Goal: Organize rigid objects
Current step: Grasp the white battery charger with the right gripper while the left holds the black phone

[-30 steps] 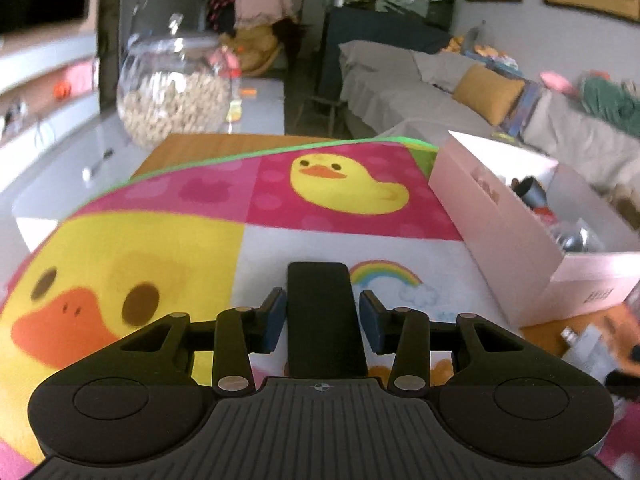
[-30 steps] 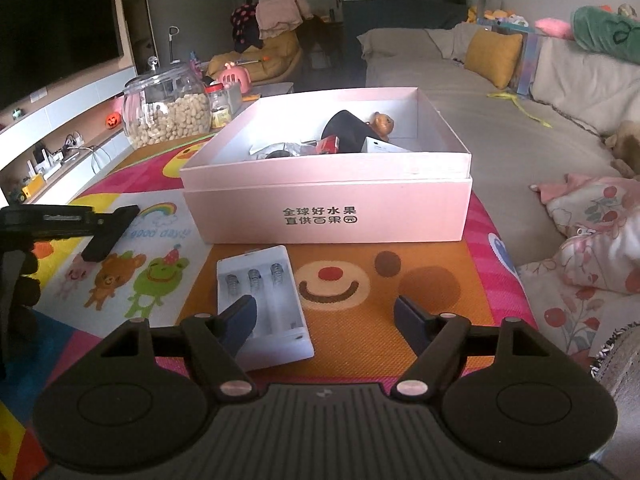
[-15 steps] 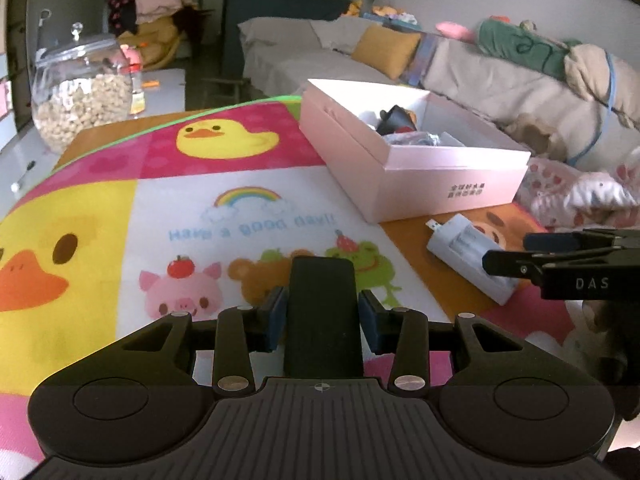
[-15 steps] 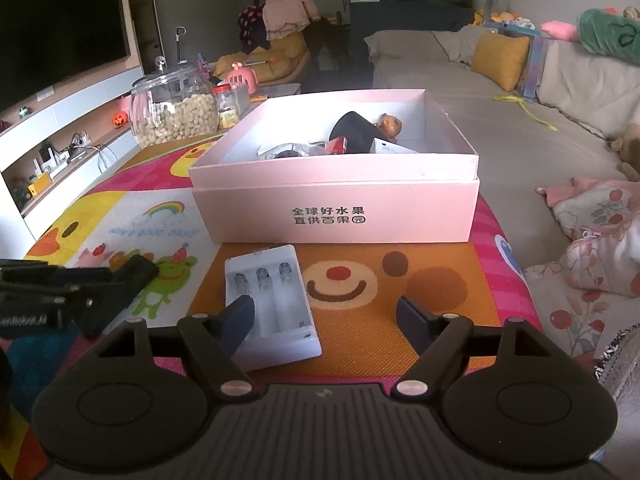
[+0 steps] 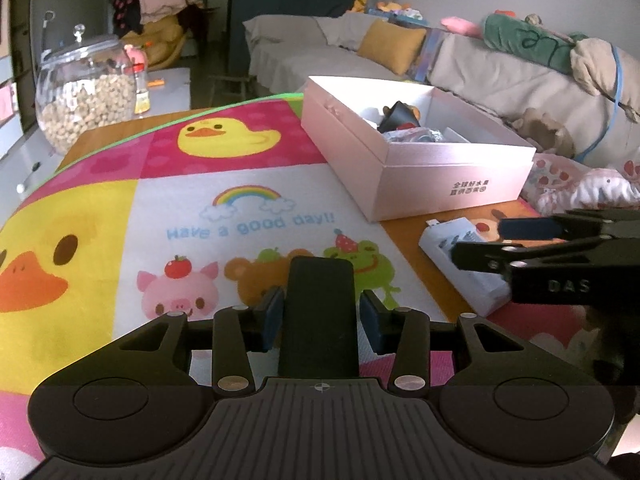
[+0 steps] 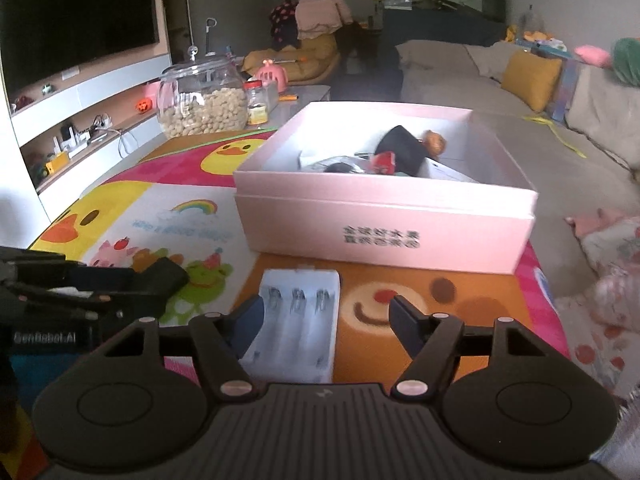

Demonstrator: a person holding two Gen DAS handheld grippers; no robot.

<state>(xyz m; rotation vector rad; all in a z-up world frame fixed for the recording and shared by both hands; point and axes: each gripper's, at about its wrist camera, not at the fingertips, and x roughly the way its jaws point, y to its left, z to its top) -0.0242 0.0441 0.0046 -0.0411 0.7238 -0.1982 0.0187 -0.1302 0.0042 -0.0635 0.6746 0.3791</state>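
The white battery charger [image 6: 298, 318] lies flat on the orange bear panel of the play mat [image 6: 160, 216], in the lower middle of the right wrist view, just in front of the pink box [image 6: 384, 220]. Its three slots face up. In the left wrist view the same charger [image 5: 460, 264] is at the right edge, partly hidden behind the right tool [image 5: 520, 246].

The right tool [image 6: 326, 318] has its jaws apart on the two sides of the near end of the charger; they have just been closing a little. The left finger is very near the charger's edge, and I cannot tell if it touches; the right finger is clearly apart from it.

The left tool [image 5: 319, 312] is clamped on a flat black object [image 5: 320, 312] that stands up between the blue pads, in the lower middle of its view, over the animal drawings of the mat. In the right wrist view this tool [image 6: 132, 284] comes in from the left edge with the black object [image 6: 166, 276] at its tip.

The pink box is open and holds some small things, among them a dark one and a red one. In the upper left of both views a glass jar [image 5: 86, 92] stands at the far end of the counter [image 5: 100, 136].
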